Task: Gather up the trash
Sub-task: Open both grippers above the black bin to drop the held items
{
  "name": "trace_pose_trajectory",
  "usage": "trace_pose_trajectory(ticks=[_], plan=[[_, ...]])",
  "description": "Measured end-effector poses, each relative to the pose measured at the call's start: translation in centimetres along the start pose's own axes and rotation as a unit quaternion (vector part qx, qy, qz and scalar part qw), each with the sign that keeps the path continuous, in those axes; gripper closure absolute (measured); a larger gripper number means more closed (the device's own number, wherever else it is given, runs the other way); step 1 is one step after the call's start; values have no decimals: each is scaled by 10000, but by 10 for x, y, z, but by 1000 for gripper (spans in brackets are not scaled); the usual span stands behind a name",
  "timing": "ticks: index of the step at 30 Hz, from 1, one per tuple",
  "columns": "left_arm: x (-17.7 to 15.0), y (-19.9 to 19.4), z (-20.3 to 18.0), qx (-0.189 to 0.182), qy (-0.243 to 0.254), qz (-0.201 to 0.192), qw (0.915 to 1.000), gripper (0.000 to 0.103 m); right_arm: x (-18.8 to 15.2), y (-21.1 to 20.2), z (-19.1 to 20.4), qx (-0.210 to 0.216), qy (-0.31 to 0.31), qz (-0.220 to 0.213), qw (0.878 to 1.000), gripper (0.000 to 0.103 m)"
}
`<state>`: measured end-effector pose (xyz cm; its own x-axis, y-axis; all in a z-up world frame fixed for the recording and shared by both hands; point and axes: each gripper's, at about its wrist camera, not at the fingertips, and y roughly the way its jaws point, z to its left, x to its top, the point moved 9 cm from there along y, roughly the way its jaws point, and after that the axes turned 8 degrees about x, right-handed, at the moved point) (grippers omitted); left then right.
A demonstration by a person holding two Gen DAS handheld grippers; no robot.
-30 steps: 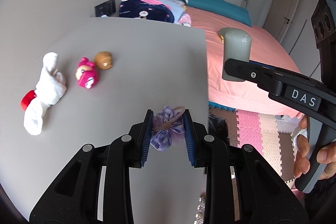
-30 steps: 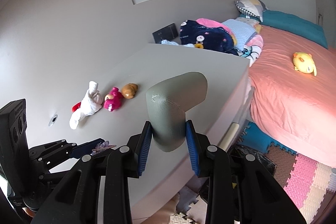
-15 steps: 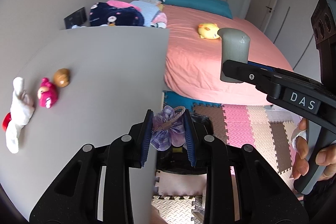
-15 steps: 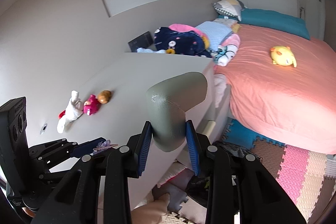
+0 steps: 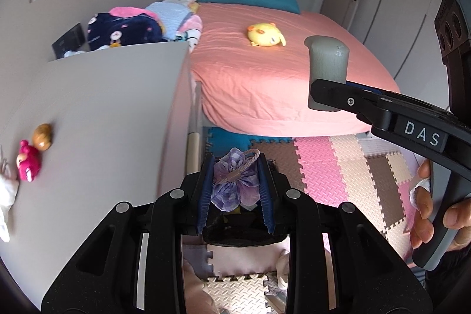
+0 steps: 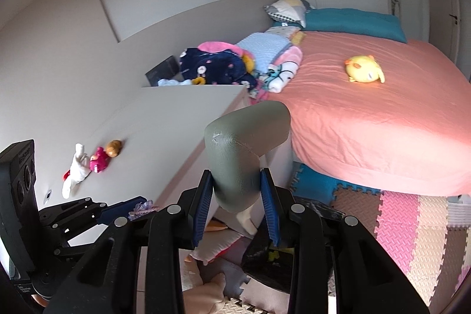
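Observation:
My left gripper (image 5: 235, 190) is shut on a purple gingham bow (image 5: 234, 184) tied with pale cord, held past the grey table's (image 5: 103, 114) right edge and above a black bin (image 5: 241, 228) on the floor. My right gripper (image 6: 237, 196) is shut on a grey L-shaped foam corner guard (image 6: 241, 155), also off the table edge with the black bin (image 6: 265, 258) below it. In the left wrist view the corner guard (image 5: 326, 75) and the right gripper (image 5: 338, 91) show at the right, with a hand on the handle. The left gripper (image 6: 129, 206) with the bow (image 6: 144, 208) appears low left in the right wrist view.
On the table lie a white sock-like cloth (image 6: 75, 169), a pink doll toy (image 6: 98, 159) and a brown toy (image 6: 113, 147). A bed with a salmon sheet (image 5: 265, 72) carries a yellow plush (image 5: 265, 36). Coloured foam mats (image 5: 338, 167) cover the floor. Clothes (image 6: 217, 64) pile beyond the table.
Both grippers have swung right, from over the table to beyond its edge above the floor and bin. Each still holds its item; the toys have slid toward the left of view.

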<state>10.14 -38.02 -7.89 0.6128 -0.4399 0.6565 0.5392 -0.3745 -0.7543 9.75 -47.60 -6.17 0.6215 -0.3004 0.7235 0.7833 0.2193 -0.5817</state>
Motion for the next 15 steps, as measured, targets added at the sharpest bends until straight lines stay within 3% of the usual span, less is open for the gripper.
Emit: trace_pose_trajectory(ticks=[7,8,9,10,11,15], plan=[[5,15,-29,-189,244,123,9994,72,-1,-4,-30,-271,208,47,9994,68],[5,17,-30,-166,266,128,9994,61,-2,-2,-36,-370,230,158,9989,62],[4,20,-32,-86,305,170,9994,44,-3,-1,-41,-487,254,231,9982,38],[3,21,-31,13,310,172,9994,7,-2,0,-49,-696,320,236,9968,25],[5,21,-28,139,275,83,9995,6,0,-3,-56,-839,372,142,9957,15],[5,21,-9,182,-28,116,9998,6,5,-8,-68,-907,487,12,9947,15]])
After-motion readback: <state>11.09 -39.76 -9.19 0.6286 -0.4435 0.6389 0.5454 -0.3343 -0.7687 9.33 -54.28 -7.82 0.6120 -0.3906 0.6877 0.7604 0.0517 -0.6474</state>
